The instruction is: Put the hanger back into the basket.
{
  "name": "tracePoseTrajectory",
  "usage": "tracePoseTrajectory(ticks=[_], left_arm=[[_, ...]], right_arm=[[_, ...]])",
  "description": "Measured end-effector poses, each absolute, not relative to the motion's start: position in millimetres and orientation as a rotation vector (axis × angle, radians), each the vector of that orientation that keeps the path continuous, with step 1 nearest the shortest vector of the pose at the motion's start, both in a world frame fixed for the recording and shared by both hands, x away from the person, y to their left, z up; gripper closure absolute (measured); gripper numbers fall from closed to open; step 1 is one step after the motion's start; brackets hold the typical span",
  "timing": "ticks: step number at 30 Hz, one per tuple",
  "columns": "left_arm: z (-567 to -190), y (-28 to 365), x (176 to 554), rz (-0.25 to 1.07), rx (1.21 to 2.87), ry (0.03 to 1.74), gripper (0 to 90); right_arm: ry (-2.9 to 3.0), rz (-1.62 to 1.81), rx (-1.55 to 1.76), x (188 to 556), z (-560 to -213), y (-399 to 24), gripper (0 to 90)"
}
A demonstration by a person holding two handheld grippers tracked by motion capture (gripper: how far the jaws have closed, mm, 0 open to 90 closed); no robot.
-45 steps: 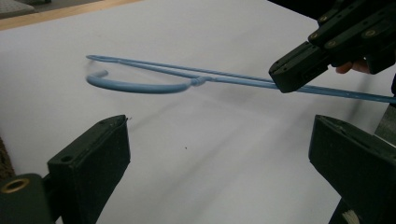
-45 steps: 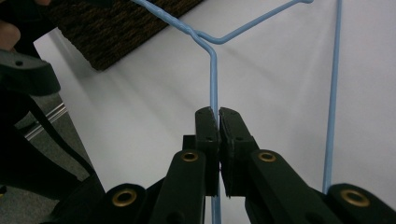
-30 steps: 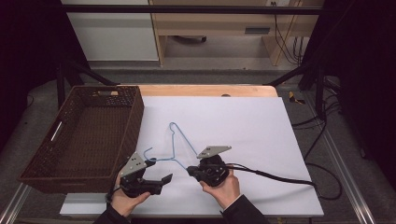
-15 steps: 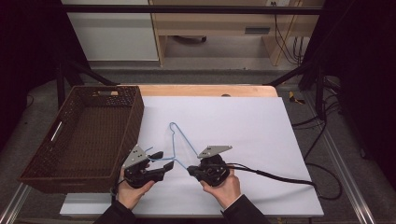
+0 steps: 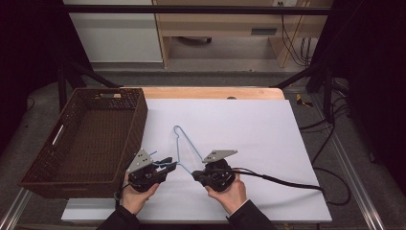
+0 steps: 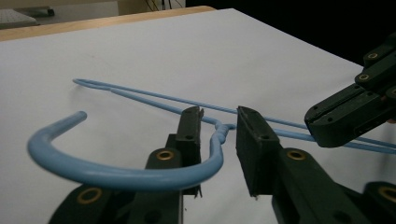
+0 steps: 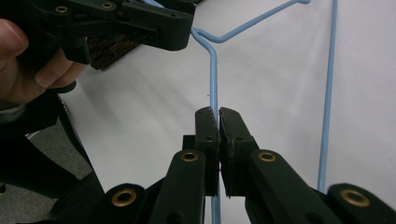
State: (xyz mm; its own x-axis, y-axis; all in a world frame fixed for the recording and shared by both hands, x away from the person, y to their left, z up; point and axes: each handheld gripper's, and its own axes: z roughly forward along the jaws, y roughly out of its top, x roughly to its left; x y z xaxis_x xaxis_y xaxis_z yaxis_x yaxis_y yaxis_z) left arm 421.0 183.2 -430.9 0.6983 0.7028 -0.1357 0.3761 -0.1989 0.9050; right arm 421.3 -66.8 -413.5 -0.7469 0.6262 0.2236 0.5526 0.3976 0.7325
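A blue wire hanger (image 5: 186,141) lies on the white table top (image 5: 249,129), hook toward the near left. My right gripper (image 5: 195,175) is shut on one of its straight wires; the right gripper view shows the pads (image 7: 208,123) pinched on that wire (image 7: 213,79). My left gripper (image 5: 167,163) reaches in from the left at the hanger's twisted neck. Its jaws have just been closing, and the neck (image 6: 218,135) stands between them close to the left pad, with a gap to the right pad. The hook (image 6: 116,175) curls out in front of the left gripper (image 6: 219,119).
A dark brown wicker basket (image 5: 139,115) with nothing in it stands at the table's left, just beside my left hand. A black cable (image 5: 282,181) trails right from the right gripper. The wooden table edge (image 5: 215,92) runs along the back.
The left gripper has moved in toward the hanger's neck and its jaws have narrowed around it. The right gripper has kept still on the wire.
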Motion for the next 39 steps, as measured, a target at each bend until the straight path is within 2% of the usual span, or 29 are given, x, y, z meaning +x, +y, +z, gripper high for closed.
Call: tracePoseTrajectory(ticks=[2, 11, 24, 25, 29, 31, 36, 39], left_arm=[[-430.2, 183.4, 421.3, 0.37, 1.806, 0.855, 78.1], [-426.9, 182.6, 421.1, 0.324, 1.79, 0.84, 84.3], [-423.3, 174.6, 418.7, 0.36, 1.818, 0.834, 85.0], [-423.6, 172.8, 418.4, 0.375, 1.829, 0.836, 85.0], [-423.2, 171.0, 418.1, 0.379, 1.842, 0.832, 85.0], [-422.4, 170.4, 418.3, 0.38, 1.846, 0.834, 85.0], [-420.6, 168.1, 418.7, 0.381, 1.852, 0.843, 85.0], [-420.2, 167.2, 418.9, 0.382, 1.854, 0.844, 85.0]], right_arm=[[2.549, 1.286, 1.082, 421.3, -413.4, -66.9, 87.3], [2.556, 1.276, 1.085, 422.5, -417.3, -68.6, 87.2], [2.571, 1.245, 1.056, 420.8, -419.9, -67.8, 86.4], [2.564, 1.248, 1.05, 420.6, -419.1, -68.4, 85.6], [2.516, 1.249, 1.01, 419.3, -410.5, -72.4, 72.8], [2.503, 1.256, 0.977, 418.9, -406.2, -74.2, 62.7], [2.518, 1.212, 0.938, 419.5, -406.3, -71.4, 54.1], [2.554, 1.184, 0.927, 418.3, -411.9, -62.8, 54.2]])
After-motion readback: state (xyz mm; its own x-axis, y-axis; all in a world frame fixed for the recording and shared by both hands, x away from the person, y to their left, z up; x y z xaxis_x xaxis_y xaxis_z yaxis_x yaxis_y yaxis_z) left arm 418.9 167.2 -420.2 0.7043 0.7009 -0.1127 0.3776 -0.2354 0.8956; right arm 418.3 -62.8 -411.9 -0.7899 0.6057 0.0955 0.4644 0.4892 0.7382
